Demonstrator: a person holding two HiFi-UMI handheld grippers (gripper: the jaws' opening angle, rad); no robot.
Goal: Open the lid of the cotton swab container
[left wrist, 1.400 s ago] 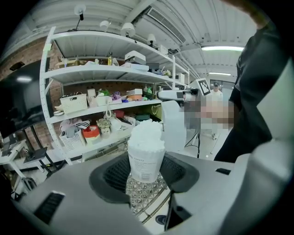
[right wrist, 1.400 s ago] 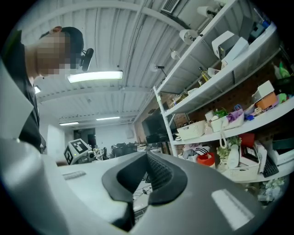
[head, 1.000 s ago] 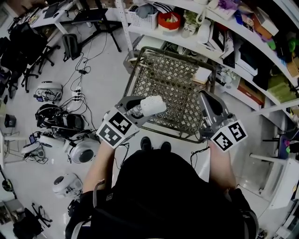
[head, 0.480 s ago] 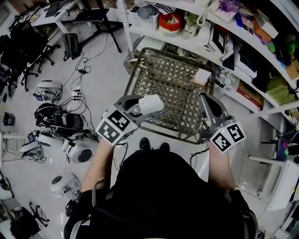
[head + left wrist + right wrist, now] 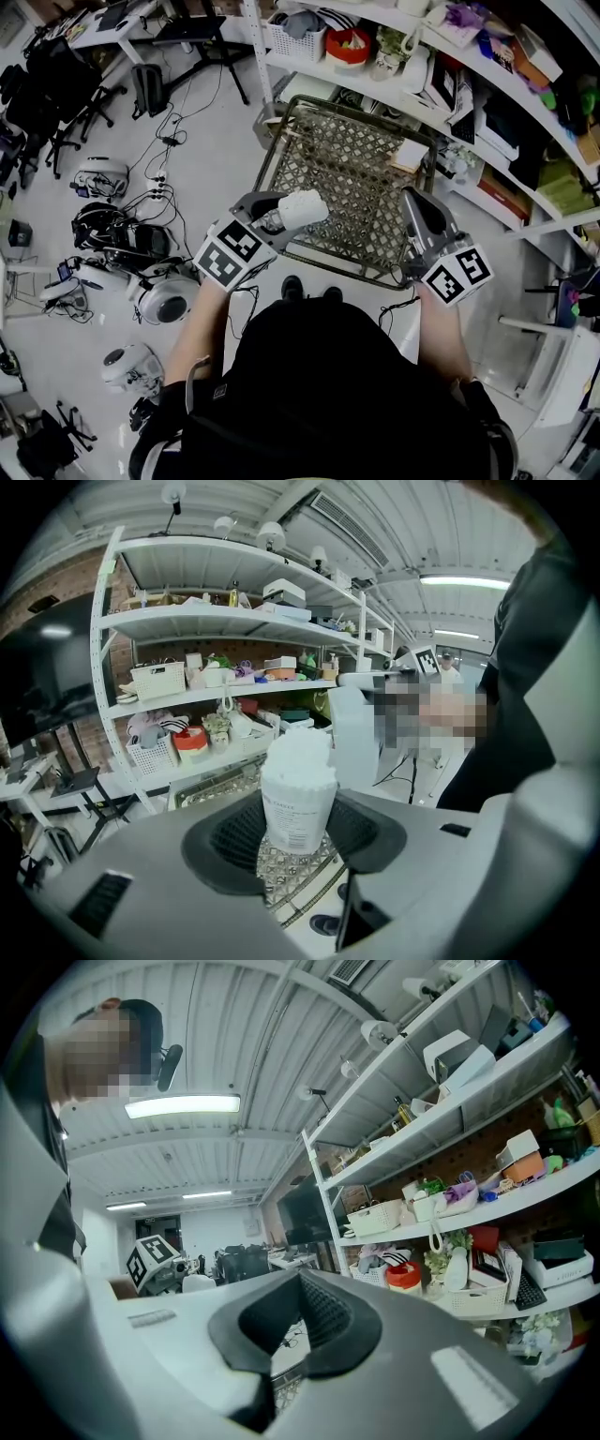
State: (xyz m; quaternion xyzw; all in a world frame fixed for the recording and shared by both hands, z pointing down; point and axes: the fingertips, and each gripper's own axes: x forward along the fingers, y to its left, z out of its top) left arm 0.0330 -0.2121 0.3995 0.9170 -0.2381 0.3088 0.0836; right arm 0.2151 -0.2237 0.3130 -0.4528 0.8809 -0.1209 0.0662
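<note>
Left gripper [image 5: 277, 214] has the container [image 5: 293, 208] clamped between its pads, held over the near left corner of the cart [image 5: 349, 174]. It's a small pale tub with straight sides, packed to the top with white swab heads. From the head view it's just a white lump poking out past the jaws toward the right, no detail at all. Switch to the left gripper view and there's far more: the container [image 5: 298, 797] stands upright between the dark ribbed pads, a printed label [image 5: 292, 819] wraps its lower half, too small to read, and the swabs bulge in a mound above the rim. Whether a clear lid sits over them, I can't tell. Over on the other side, the right gripper [image 5: 413, 199] hovers at the cart's near right corner, well apart from the container. Its own view shows the jaws pressed together with nothing in them, and only the shelves [image 5: 469, 1194] beyond, no container in sight.
</note>
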